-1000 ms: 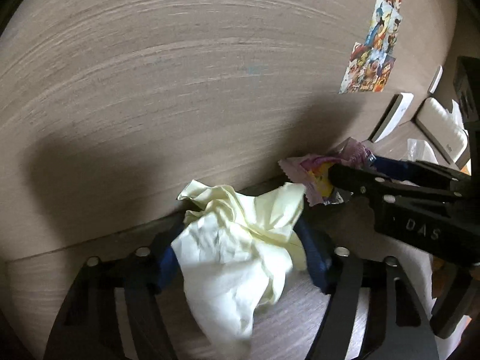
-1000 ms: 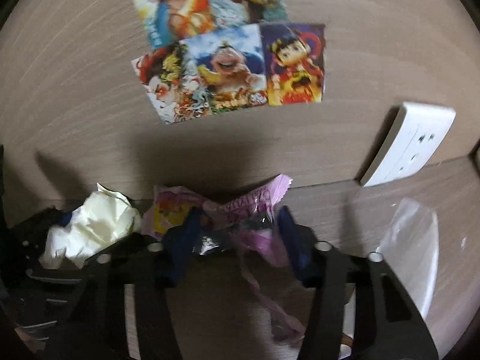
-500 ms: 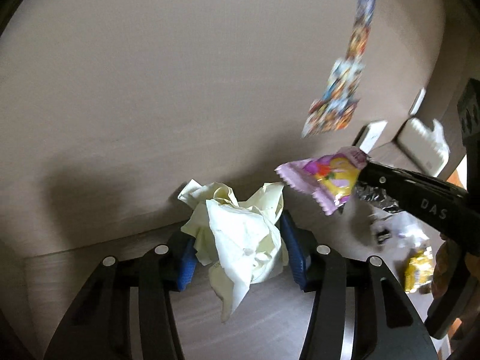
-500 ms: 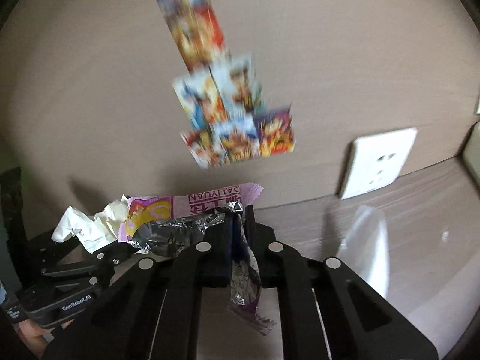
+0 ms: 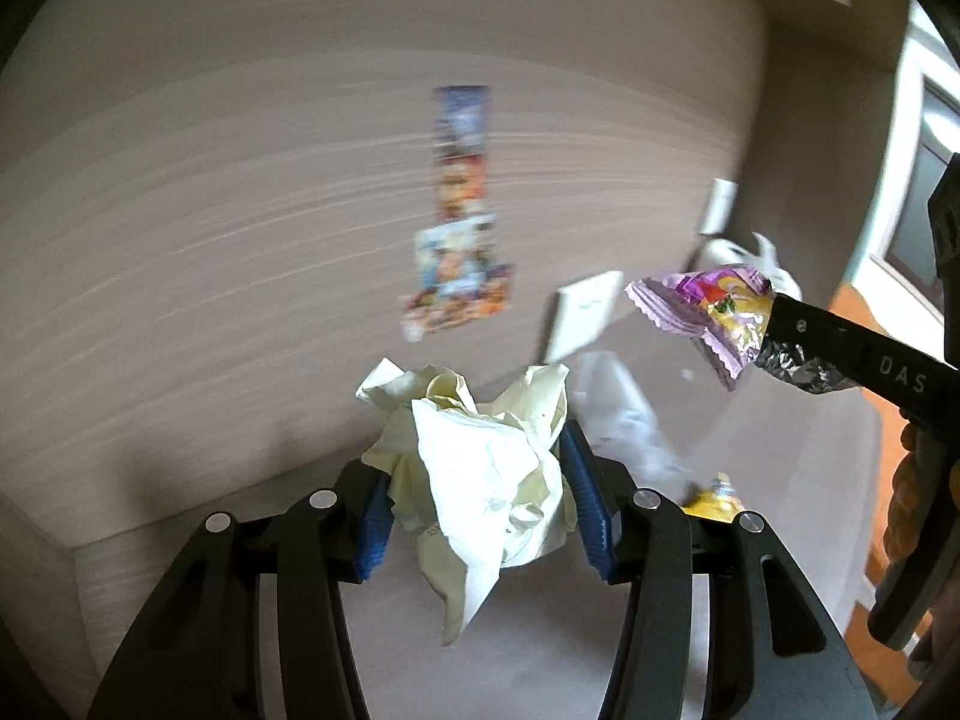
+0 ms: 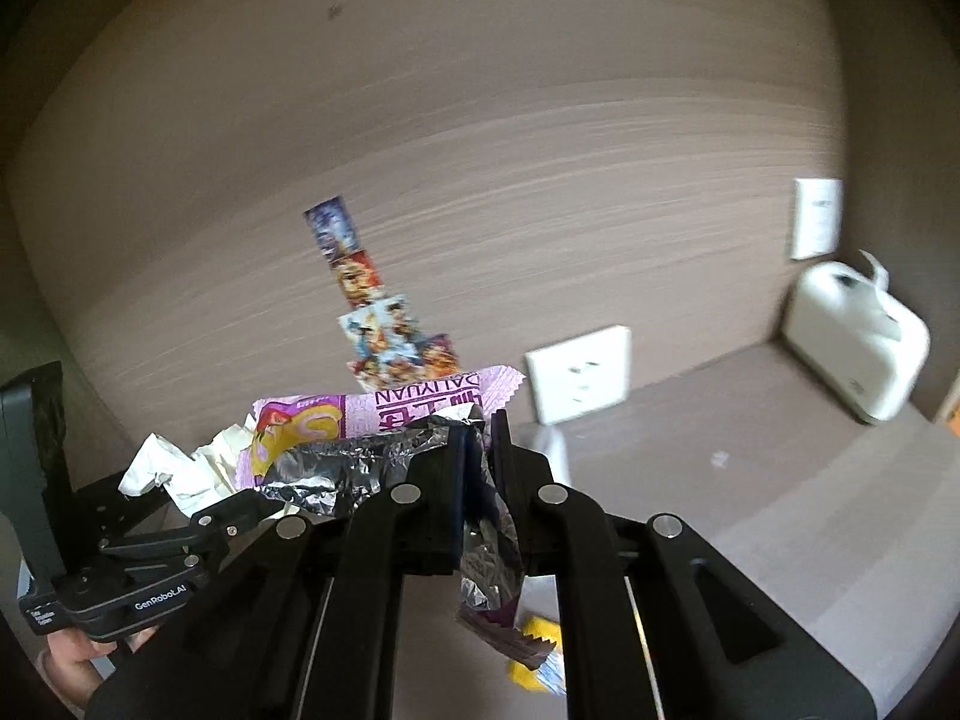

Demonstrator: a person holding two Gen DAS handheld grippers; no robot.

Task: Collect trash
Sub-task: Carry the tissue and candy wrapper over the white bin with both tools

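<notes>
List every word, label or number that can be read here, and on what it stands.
"DAS": right gripper, on its side.
"GenRobot.AI": left gripper, on its body.
"DALIYUAN", upside down: purple wrapper.
Stickers, socket, white case: too blurred to read.

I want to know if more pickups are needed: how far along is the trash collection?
Both grabs look done: the left hand-held gripper holds the crumpled yellow paper, and the right hand-held gripper pinches the purple snack wrapper. Left: a small yellow wrapper remains on the shelf. No bin is visible.
</notes>
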